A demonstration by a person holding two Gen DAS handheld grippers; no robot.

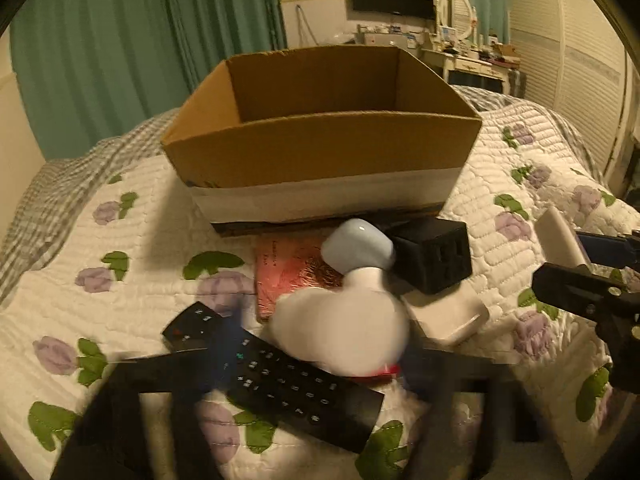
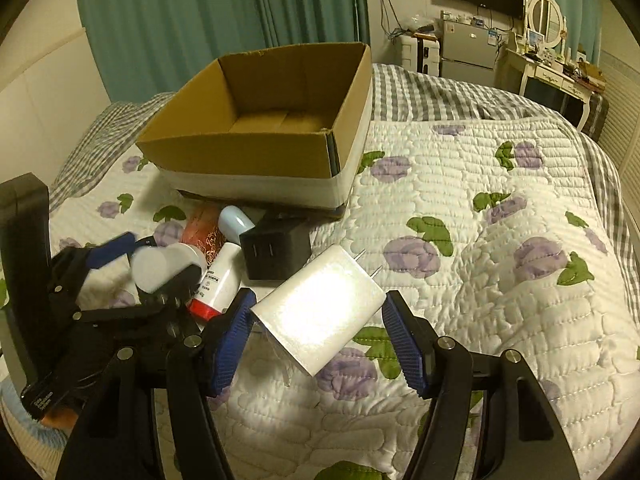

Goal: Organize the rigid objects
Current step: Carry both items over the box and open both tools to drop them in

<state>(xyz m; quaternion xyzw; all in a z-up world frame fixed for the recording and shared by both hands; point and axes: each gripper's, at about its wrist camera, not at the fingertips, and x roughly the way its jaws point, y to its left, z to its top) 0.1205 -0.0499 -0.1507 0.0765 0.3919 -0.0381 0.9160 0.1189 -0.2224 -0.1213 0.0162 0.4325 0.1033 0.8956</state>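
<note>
1. The left tool (image 2: 160,276) sits at the left of the heap on the bed. It looks clenched on a white round-ended object (image 2: 166,266), but motion blur in both views hides what that object is; I judge it a cap or jar.
2. Under it lies a black remote (image 1: 280,376), flat and button-studded, its long axis running from near right to far left.
3. Next comes a white tube (image 2: 222,276) with a pale blue cap and red base, smooth plastic, its long axis pointing toward the box. Behind it is a glossy pink patterned packet (image 1: 288,268).
4. A matte black cube adapter (image 2: 276,252) stands just beside the tube, in front of the box.
5. The cardboard box (image 2: 240,152), open-topped with a white band round its base, looks bare inside and lies straight ahead of both tools.
6. The right tool (image 2: 318,336) stands released, blue ribbed pads either side of a white charger (image 2: 320,312). This glossy block lies tilted, prongs pointing away and to the right; the left pad is touching or nearly so, the right pad just apart. The right hand is nearest it.
7. The quilted floral bedspread (image 2: 500,300) is soft, so the block may rock when squeezed.
</note>
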